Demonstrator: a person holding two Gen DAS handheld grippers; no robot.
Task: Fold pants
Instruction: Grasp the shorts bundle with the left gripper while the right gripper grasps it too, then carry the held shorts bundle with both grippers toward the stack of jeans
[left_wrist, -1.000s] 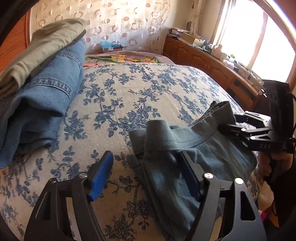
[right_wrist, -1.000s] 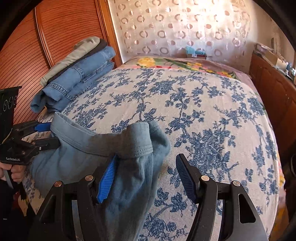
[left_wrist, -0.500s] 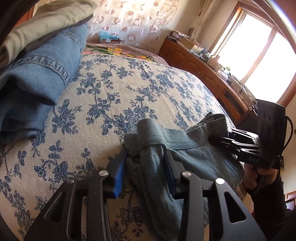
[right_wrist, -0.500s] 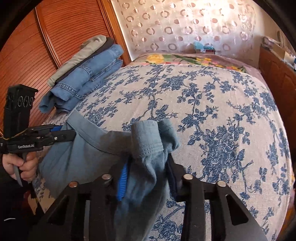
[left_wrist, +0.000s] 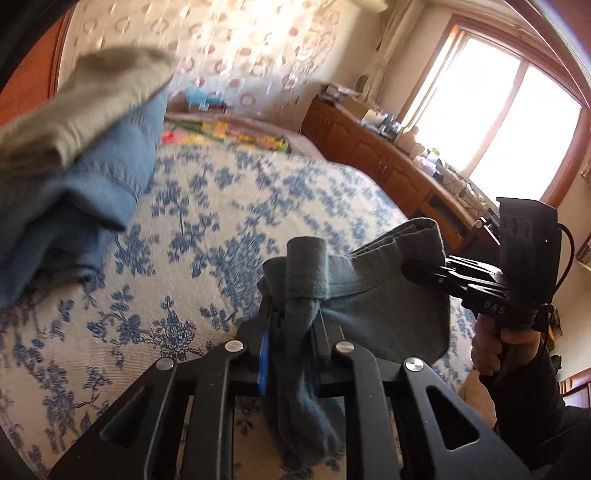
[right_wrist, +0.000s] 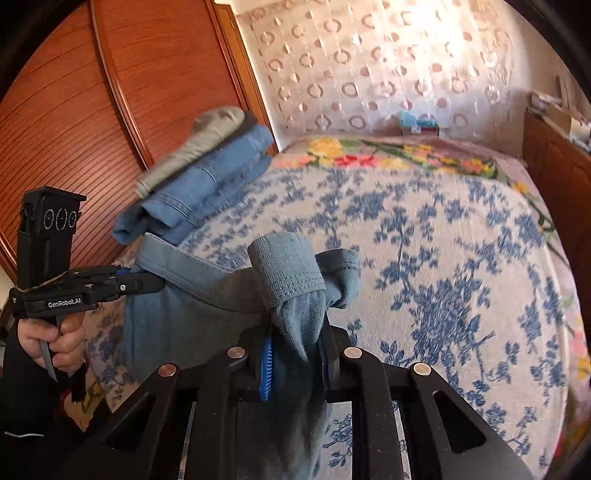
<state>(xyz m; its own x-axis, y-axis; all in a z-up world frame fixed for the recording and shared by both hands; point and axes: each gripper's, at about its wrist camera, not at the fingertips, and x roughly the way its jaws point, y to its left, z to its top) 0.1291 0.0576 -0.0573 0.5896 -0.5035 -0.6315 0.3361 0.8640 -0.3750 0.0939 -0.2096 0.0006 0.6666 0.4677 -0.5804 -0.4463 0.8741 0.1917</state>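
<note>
Currently the grey-blue cotton pants hang between the two tools above the near edge of the bed with the blue-flowered cream bedspread. The left tongs are closing on a bunched corner of the waistband, with fabric pinched between the blue-padded fingers and a loose fold trailing down toward the camera. The right tongs are likewise closing on the opposite corner, cloth gathered between their pads. The waistband therefore forms the long axis, running left to right between the two grip points, level and roughly parallel to the near bed edge; each tool appears in the other's view at the far end of that span. The legs fall below the frame, and their length and lie cannot be seen. Both hands are equally placed on the garment, so neither has the advantage. The open bedspread lies ahead, on the far side of the waistband. A stack of folded blue denim and khaki garments occupies the far left of the bed, well apart from the pants.
</note>
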